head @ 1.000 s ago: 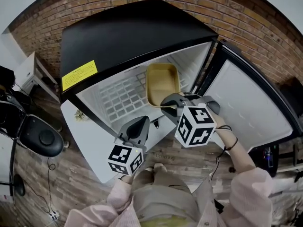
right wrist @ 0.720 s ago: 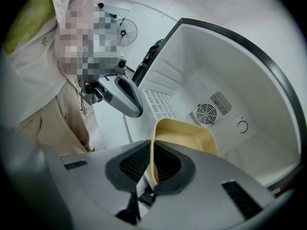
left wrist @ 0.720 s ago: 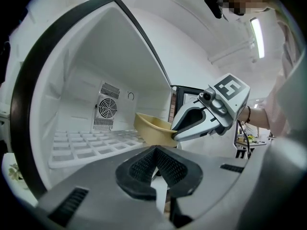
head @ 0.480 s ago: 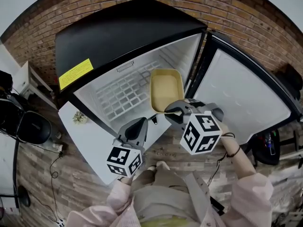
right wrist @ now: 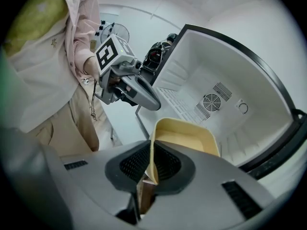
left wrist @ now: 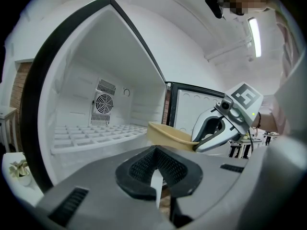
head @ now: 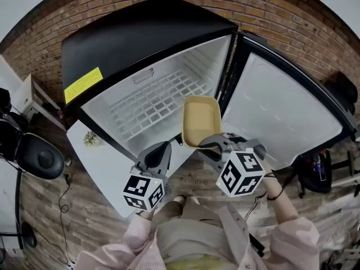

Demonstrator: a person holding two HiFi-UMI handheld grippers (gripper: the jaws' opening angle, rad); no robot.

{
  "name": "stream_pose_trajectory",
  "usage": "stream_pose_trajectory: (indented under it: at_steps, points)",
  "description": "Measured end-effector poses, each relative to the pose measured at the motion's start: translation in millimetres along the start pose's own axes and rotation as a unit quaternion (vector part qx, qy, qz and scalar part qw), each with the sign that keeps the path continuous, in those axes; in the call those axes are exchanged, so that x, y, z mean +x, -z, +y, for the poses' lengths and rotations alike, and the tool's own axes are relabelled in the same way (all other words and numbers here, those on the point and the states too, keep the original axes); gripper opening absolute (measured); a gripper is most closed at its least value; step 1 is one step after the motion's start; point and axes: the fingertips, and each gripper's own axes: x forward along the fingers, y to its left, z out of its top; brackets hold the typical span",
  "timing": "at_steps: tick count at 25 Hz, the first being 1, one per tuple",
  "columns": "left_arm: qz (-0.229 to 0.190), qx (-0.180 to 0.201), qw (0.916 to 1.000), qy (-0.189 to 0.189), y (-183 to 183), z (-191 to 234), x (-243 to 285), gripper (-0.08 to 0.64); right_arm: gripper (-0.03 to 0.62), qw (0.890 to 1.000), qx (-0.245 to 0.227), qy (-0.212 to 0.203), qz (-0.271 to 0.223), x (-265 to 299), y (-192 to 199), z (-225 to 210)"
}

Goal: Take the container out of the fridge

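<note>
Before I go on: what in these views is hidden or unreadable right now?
- Head view: the container's near rim is covered by the right hand-held gripper clamped on it.
- Left gripper view: the container's underside and any gap above the shelf are hidden behind the body of the left hand-held gripper.
- Head view: the print on the yellow label is too small to read.
- Head view: the small object at left is too small to identify.
</note>
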Motion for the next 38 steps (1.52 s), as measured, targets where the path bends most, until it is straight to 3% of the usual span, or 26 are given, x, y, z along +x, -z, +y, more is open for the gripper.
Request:
stream_pose_trajectory:
  at_steps: [22, 38]
  points:
    - [0.023, -0.011, 0.9989, -0.039, 26.7, -19.3, -11.9, -0.009, 0.021, 0.998, 0.019, -0.064, -0.018, 0.6, 22.6, 57.3]
    - [0.019, 0.000, 0.9987, -0.046, 24.5, -22.7, -14.7, -0.009, 0.021, 0.998, 0.011, -0.063, -0.025, -1.9, 22.1, 54.4]
